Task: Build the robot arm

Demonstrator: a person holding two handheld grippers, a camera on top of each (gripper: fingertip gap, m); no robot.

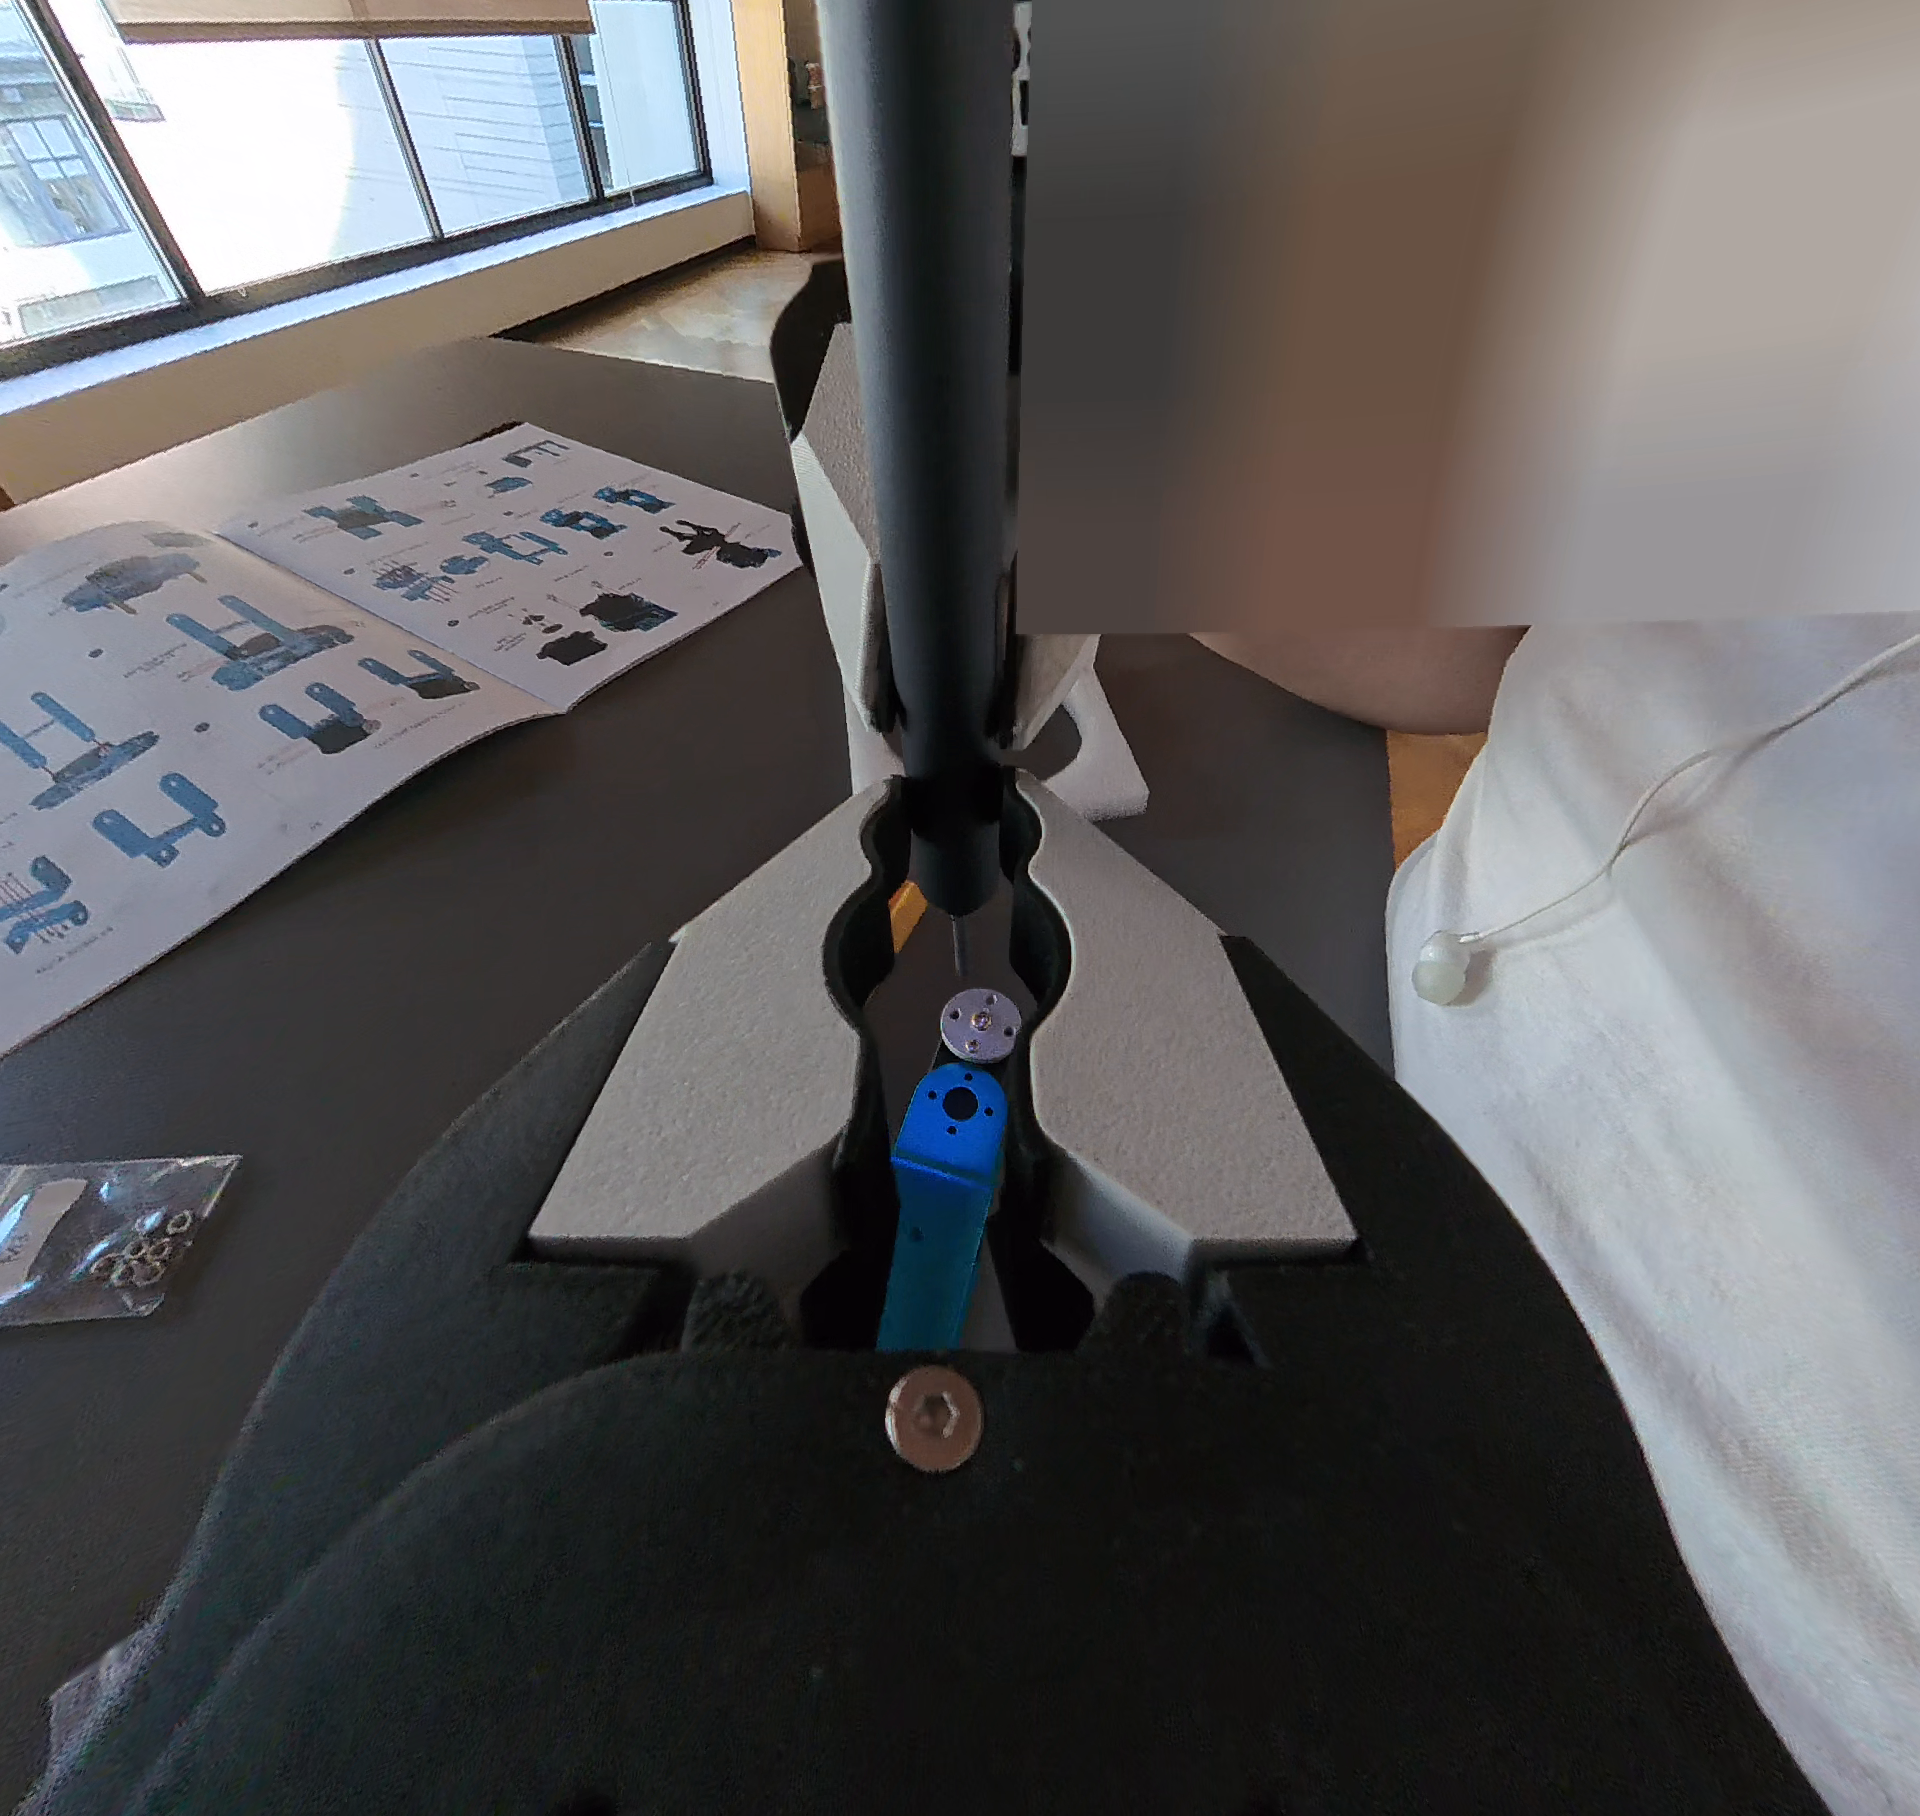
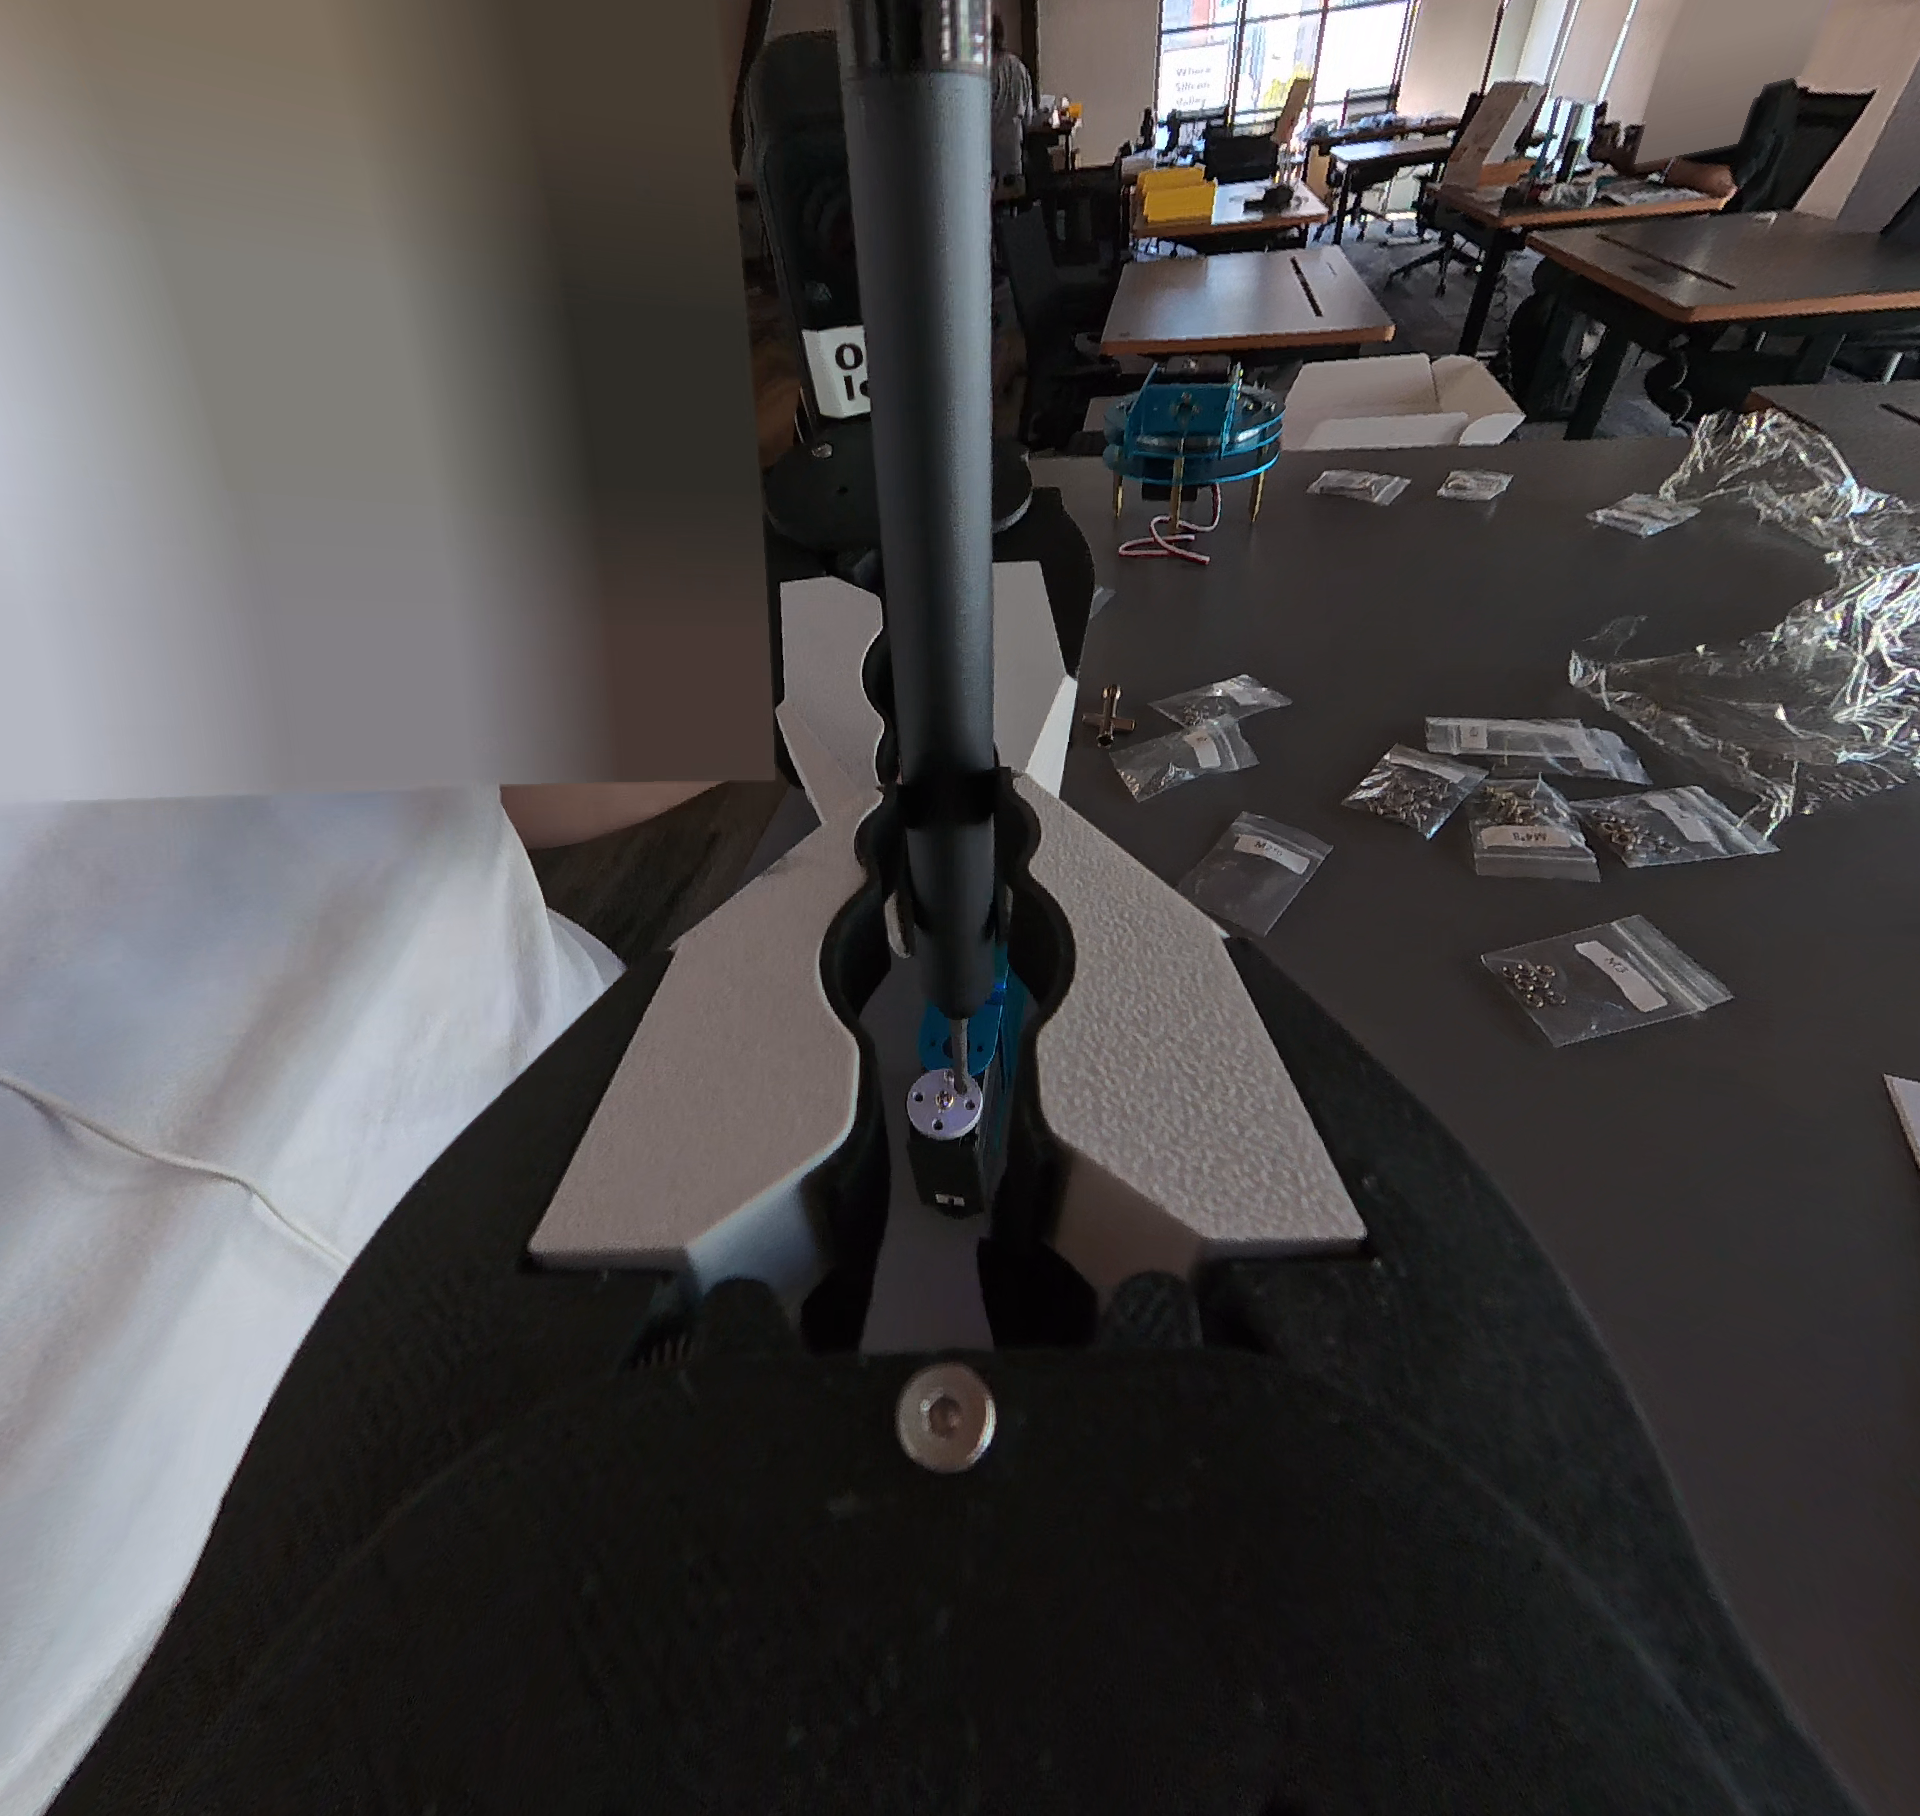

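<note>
My left gripper [image 1: 956,810] is shut on a blue metal bracket [image 1: 940,1153] joined to a small black servo [image 2: 951,1158]. A silver round disc [image 1: 980,1025] with small holes sits on the servo. It also shows in the right wrist view [image 2: 941,1101]. My right gripper [image 2: 945,800] is shut on a long dark grey screwdriver [image 2: 925,416]. Its thin bit [image 2: 971,1049] points at the disc, at or just off it. In the left wrist view the screwdriver [image 1: 920,312] comes down between my fingers. The right gripper's white fingers [image 1: 857,613] clamp it farther off.
An open instruction booklet [image 1: 312,644] and a bag of nuts [image 1: 104,1236] lie on the dark table [image 1: 520,935]. Several small hardware bags [image 2: 1507,810], crumpled clear plastic [image 2: 1766,644], a small cross wrench [image 2: 1110,727] and a blue round assembly [image 2: 1190,426] lie to the right. A person in a white shirt [image 1: 1662,1143] is close. The tips of both grippers are at nearly the same place.
</note>
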